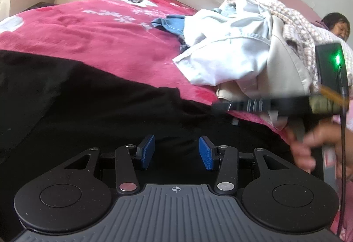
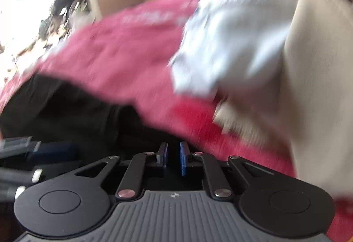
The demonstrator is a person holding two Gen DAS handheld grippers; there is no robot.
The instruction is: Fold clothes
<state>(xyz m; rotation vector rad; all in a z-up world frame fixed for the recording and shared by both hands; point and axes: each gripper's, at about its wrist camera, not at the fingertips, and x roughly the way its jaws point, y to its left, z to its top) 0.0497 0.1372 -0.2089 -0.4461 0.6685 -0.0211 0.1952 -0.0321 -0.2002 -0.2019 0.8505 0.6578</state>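
A pink blanket (image 1: 99, 38) covers the bed, with a black garment (image 1: 88, 98) spread flat and smooth across its near part and a rumpled heap of pale clothes (image 1: 231, 54) further back, partly hiding a blue piece (image 1: 169, 24). The right wrist view is smeared with blur, so the heap's folds are hard to make out there. The left gripper (image 1: 176, 152) is moderately apart with nothing between its fingers, over the black garment; the right gripper (image 2: 172, 157) shows a narrow, empty gap.
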